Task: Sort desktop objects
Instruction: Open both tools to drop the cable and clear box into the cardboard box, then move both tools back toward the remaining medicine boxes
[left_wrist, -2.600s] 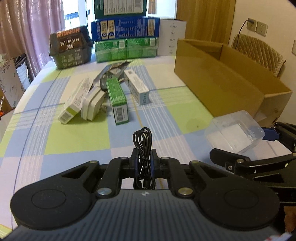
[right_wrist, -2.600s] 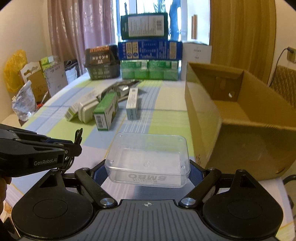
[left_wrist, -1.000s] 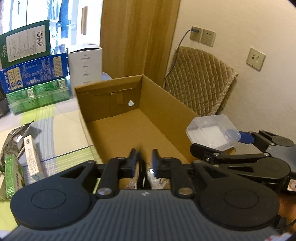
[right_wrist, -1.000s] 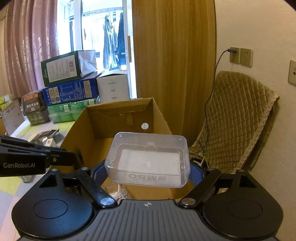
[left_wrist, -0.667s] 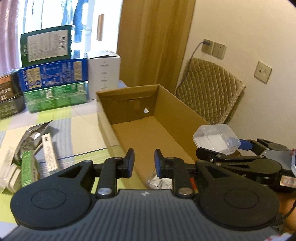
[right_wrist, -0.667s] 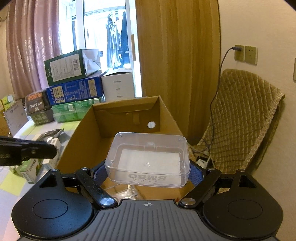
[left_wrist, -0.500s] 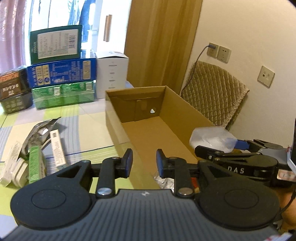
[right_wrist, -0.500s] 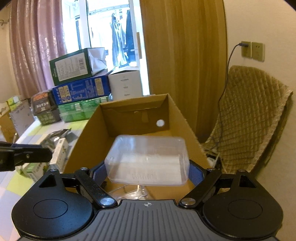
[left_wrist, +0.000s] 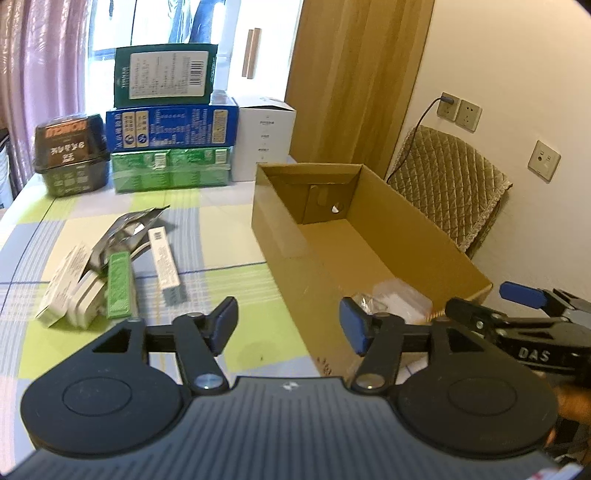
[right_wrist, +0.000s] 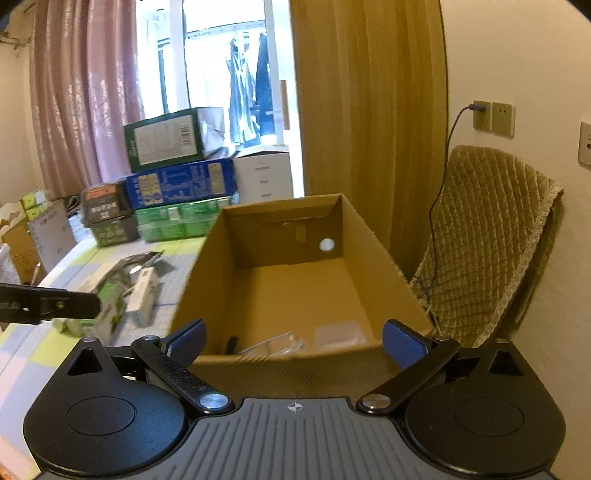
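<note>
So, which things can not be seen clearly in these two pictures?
- Clear case in the cardboard box: blurred in both views.
- Black cable, right view: mostly hidden by the near box wall.
- Small packets on the table: print too small.
- Left gripper and right gripper: both open, empty.

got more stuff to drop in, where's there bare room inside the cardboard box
The far half of the cardboard box floor, below the back wall's round hole, is bare. The near end is crowded: clear plastic case, black cable, clear wrapping. Both grippers, left and right, are open.
</note>
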